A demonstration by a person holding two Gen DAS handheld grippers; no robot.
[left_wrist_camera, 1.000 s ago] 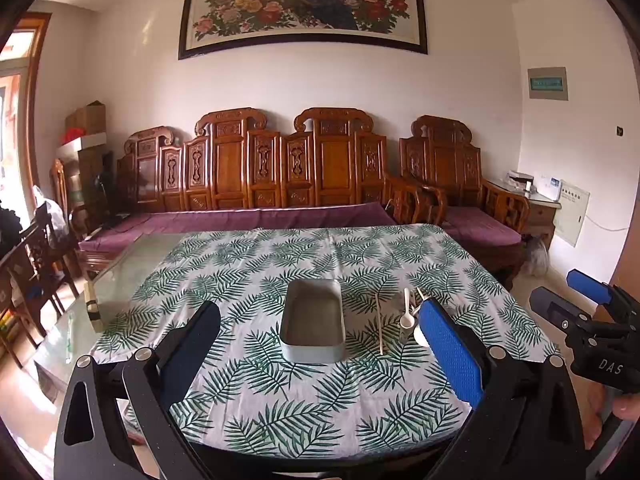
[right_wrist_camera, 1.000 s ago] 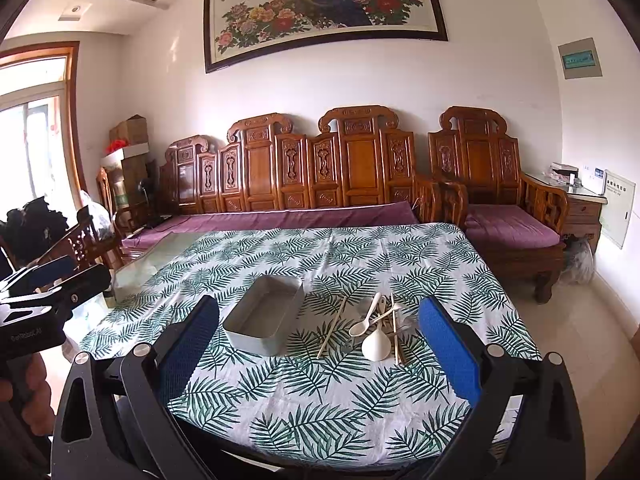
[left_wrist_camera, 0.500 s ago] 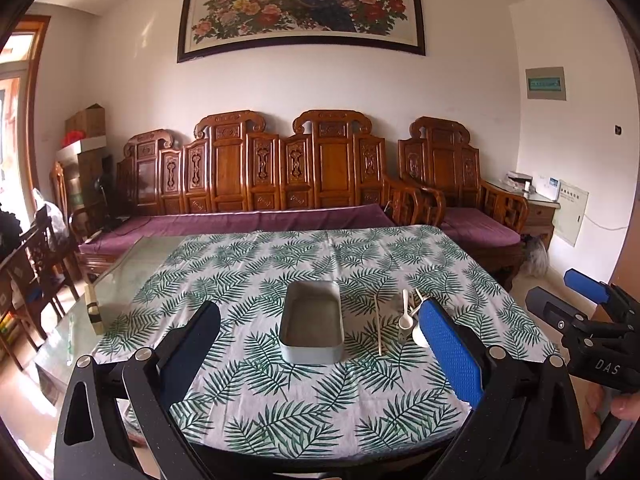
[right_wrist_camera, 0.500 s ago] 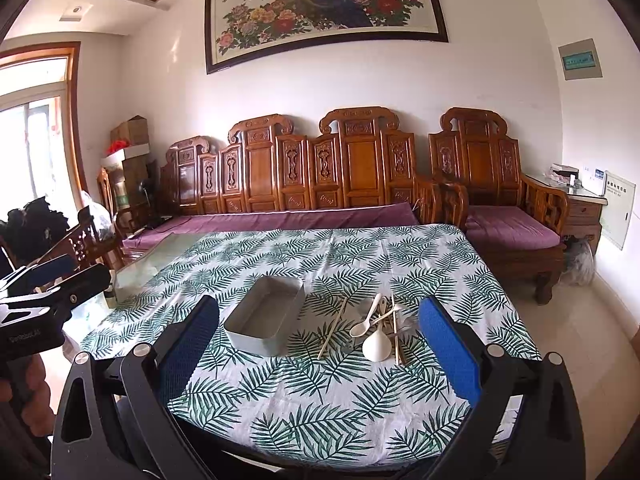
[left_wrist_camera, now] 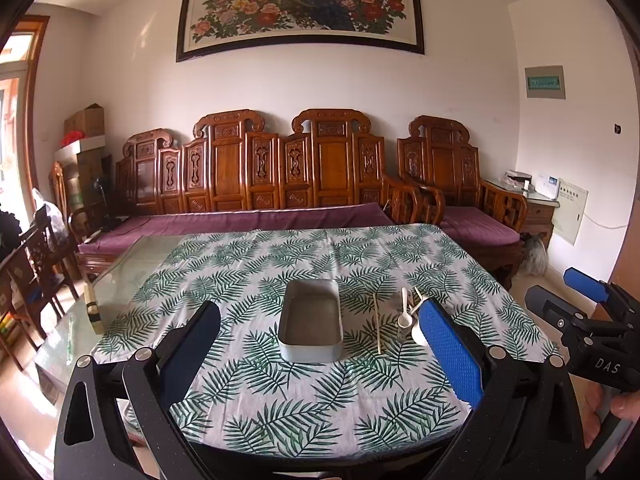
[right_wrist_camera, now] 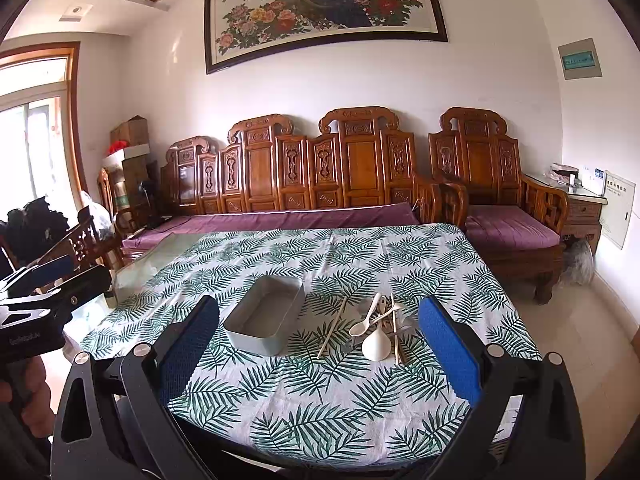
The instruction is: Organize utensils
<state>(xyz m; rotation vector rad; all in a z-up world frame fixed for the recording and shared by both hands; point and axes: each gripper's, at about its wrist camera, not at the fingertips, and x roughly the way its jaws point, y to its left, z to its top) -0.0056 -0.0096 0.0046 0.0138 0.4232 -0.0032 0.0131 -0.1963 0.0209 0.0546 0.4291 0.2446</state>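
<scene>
Nothing has shifted since a second ago; I keep the left gripper (left_wrist_camera: 320,340) and right gripper (right_wrist_camera: 320,332) spread wide, holding nothing; utensils (right_wrist_camera: 376,326) lie heaped beside the grey tray (right_wrist_camera: 264,316) on the tablecloth (right_wrist_camera: 320,392).

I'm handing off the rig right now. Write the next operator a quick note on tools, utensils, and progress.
Left tool: open, empty, held back at the table's near edge.
Right tool: open, empty, also held back.
Grey rectangular metal tray: mid-table on the fern-print tablecloth, holding nothing.
Pile of white spoons and pale wooden chopsticks: loose, just right of the tray; one chopstick lies between the two.
Done: nothing in the tray yet.
Left: move every utensil into the tray.
</scene>
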